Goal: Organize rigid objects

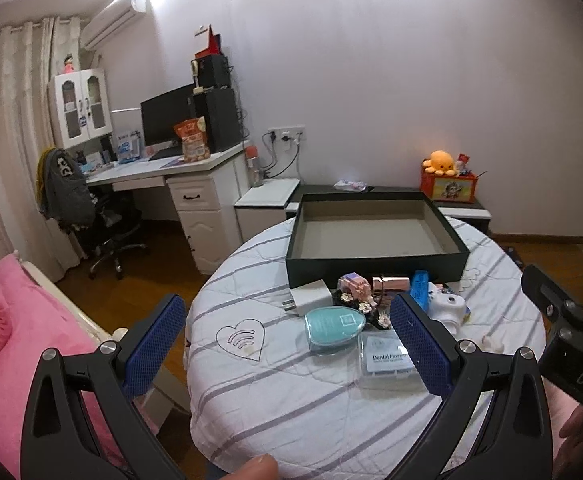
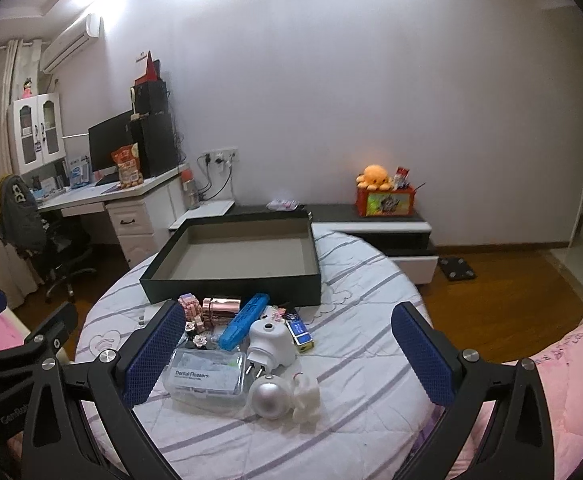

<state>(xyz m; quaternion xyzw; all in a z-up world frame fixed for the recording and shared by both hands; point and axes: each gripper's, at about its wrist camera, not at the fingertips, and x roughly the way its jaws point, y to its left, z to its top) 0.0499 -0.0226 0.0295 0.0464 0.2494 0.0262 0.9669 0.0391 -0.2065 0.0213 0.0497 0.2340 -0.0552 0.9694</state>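
Note:
An empty dark box [image 1: 375,268] [image 2: 227,290] sits at the far side of a round table with a striped white cloth [image 1: 291,400] [image 2: 351,392]. In front of it lies a cluster of small objects: a white charger [image 1: 311,298], a teal case [image 1: 333,330], a clear dental flosser box [image 1: 387,364] [image 2: 207,376], a pink block toy [image 1: 355,286] [image 2: 191,306], a rose-gold case [image 2: 221,308], a blue highlighter [image 2: 245,320], a white plug [image 2: 269,346] and a silver ball [image 2: 269,398]. My left gripper [image 1: 287,344] and right gripper [image 2: 287,356] are open, empty, above the table's near side.
A desk with a monitor [image 1: 167,120] and an office chair [image 1: 99,224] stand at the left. A low cabinet with an orange plush toy [image 2: 375,178] runs along the back wall. Pink bedding [image 1: 7,320] lies at the left and pink fabric [image 2: 563,380] at the right.

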